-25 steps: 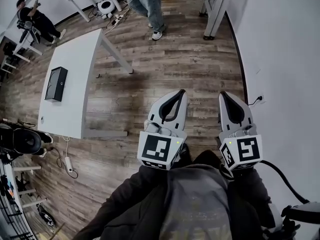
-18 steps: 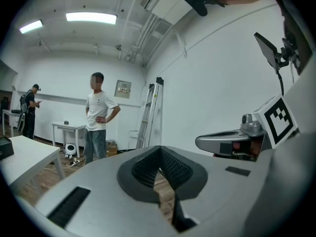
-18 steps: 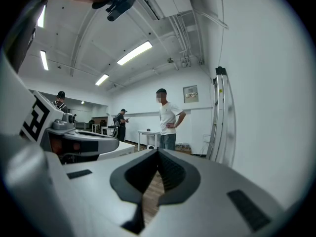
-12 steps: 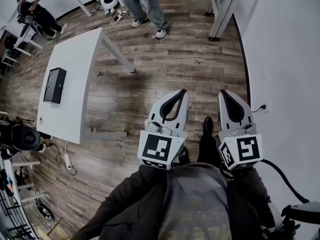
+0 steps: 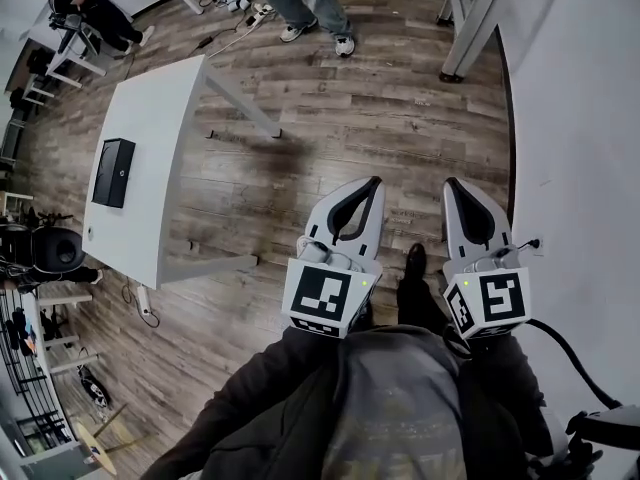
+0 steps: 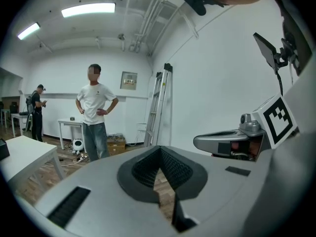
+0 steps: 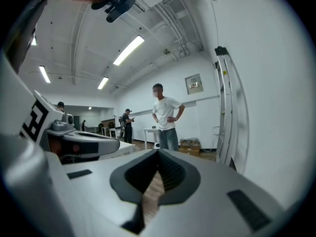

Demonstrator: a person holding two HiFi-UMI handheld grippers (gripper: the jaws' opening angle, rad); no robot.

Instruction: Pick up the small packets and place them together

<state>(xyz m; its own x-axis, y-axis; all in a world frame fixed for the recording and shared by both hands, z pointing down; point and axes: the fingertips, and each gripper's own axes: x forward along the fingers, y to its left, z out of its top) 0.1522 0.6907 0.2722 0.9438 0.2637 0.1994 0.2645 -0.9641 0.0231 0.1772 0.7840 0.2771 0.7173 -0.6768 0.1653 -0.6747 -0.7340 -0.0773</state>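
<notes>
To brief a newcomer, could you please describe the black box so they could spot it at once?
Find the big white table on the wood floor, at the left of the head view. On its top, toward the left edge, lies the black box, flat and rectangular. It is the only large dark object on that white surface.

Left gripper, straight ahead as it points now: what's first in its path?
Nothing close: bare wood floor ahead. Farther on, the line seems to reach the leaning ladder, right of the standing person. Depth is unclear.
</notes>
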